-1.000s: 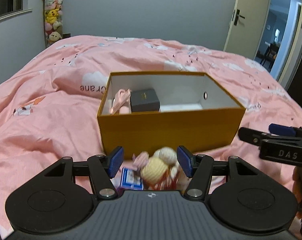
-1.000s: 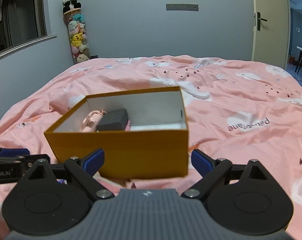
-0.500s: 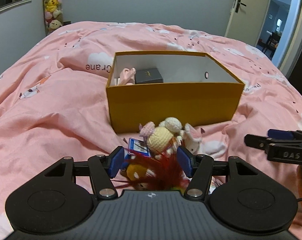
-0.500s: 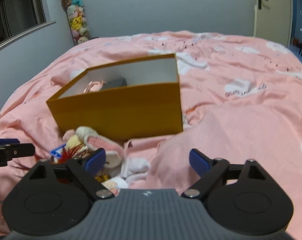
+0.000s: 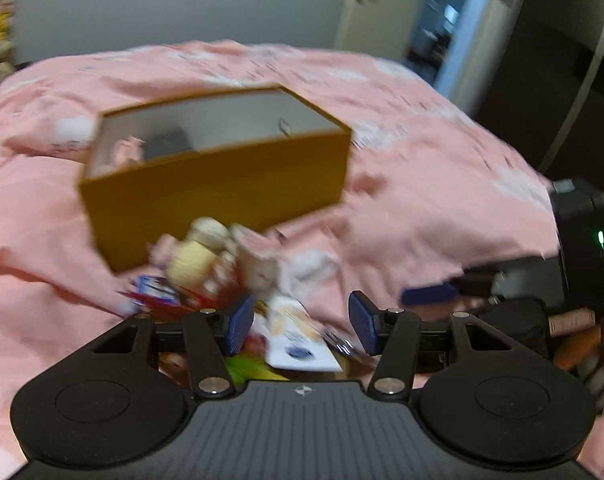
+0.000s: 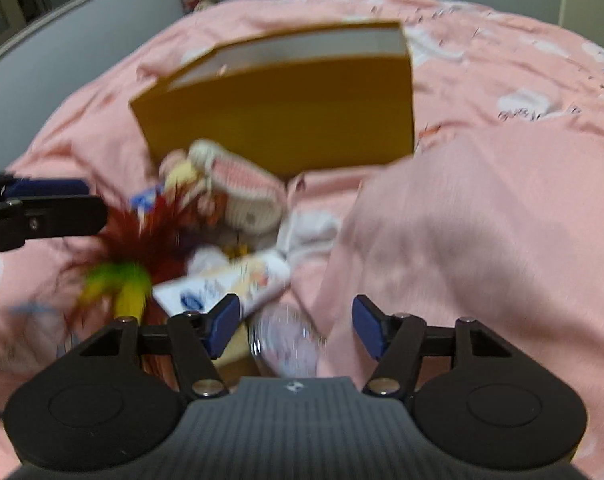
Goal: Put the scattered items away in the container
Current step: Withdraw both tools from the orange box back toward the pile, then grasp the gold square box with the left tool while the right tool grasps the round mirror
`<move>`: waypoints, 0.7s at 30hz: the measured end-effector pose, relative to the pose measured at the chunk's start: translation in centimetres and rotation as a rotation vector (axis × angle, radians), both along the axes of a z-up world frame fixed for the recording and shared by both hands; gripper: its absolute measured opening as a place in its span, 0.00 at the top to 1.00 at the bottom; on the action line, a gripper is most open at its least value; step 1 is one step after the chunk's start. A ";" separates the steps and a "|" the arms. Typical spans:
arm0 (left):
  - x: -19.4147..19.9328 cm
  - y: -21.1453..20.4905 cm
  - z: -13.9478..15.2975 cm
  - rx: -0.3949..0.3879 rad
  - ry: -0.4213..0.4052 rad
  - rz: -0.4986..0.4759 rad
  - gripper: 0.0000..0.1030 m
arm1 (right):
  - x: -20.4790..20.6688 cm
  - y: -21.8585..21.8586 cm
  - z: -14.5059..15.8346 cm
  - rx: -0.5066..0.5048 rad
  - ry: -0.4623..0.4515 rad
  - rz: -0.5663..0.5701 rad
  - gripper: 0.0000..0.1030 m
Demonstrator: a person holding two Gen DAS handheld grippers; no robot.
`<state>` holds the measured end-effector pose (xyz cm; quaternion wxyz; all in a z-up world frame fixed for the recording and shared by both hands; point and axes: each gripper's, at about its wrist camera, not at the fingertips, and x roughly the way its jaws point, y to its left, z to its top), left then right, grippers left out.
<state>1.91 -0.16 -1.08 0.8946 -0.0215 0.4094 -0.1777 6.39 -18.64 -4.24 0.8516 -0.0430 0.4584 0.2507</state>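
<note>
While the pink bedspread [image 5: 401, 168] carries everything, the yellow box [image 5: 222, 192] waits just behind the scattered toy pile [image 6: 222, 216]. Both grippers angle down for a pick: left gripper [image 5: 302, 322] closing around a white packet [image 5: 298, 340], right gripper [image 6: 294, 326] closing over something blurred, neither gripping yet.

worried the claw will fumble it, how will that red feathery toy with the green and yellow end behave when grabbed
The red feathery toy with the green and yellow end looks wispy, so it is probably very light and floppy, and would likely sag from a pinch. Its loose strands spread over neighbouring items on the pink printed duvet, so they may snag or drag them. It seems unlikely to roll.
</note>
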 end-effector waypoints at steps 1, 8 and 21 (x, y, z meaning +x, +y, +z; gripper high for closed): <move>0.1 -0.4 -0.5 0.006 0.019 -0.023 0.40 | -0.2 0.0 -0.2 -0.008 0.007 0.014 0.37; 0.6 -1.9 -3.8 0.029 0.162 -0.078 0.40 | -1.6 0.2 -1.7 -0.072 0.056 0.097 0.44; 2.8 -1.8 -8.0 0.087 0.286 -0.058 0.25 | -1.5 -0.2 -2.7 -0.097 0.088 0.101 0.44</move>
